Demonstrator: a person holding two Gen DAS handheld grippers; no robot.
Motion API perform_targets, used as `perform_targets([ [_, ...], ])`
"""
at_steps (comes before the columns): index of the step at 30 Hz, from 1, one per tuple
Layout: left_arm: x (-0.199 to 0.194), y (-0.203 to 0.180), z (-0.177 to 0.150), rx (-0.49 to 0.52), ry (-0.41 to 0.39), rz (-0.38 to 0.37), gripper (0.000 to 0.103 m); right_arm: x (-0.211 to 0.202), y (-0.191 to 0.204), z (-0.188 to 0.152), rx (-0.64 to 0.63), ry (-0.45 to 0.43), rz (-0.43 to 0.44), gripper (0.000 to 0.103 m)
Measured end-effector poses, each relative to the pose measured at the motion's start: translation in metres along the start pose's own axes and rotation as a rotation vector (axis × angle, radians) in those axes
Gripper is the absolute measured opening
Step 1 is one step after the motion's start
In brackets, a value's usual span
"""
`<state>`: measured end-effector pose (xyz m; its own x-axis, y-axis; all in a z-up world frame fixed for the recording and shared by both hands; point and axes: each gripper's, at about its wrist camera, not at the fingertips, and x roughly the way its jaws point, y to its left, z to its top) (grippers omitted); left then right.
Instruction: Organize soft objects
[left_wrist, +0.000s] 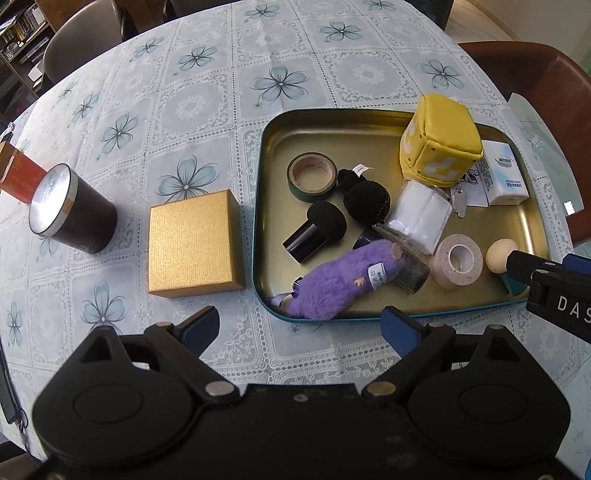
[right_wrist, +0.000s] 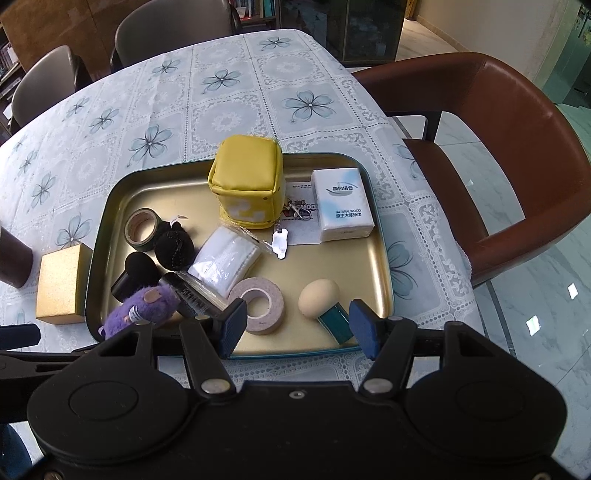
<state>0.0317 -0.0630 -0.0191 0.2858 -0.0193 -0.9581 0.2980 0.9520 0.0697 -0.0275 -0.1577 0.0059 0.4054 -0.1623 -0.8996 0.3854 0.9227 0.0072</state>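
While I am hovering both grippers at the tray's (right_wrist: 110, 206) near rim, the right gripper (right_wrist: 295, 326) is gaping wide and empty, the beige sponge (right_wrist: 317, 297) lying just ahead between its fingers, handle pointing back toward the right one. The left gripper (left_wrist: 301, 326), also spread and empty, is facing the purple plush (left_wrist: 332, 282) just ahead.

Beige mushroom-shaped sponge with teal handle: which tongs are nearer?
Right. The right tongs hang open just before the beige mushroom-shaped sponge; the left tongs sit open further off, near the purple plush toy.
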Motion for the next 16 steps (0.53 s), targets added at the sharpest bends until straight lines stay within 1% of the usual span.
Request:
perform_targets([
  [16,0.0019,0.0006,-0.0012,0.003,0.005,0.007,0.094,0.0033,0.0006,0.0019,-0.008,0.006,0.005,0.059],
])
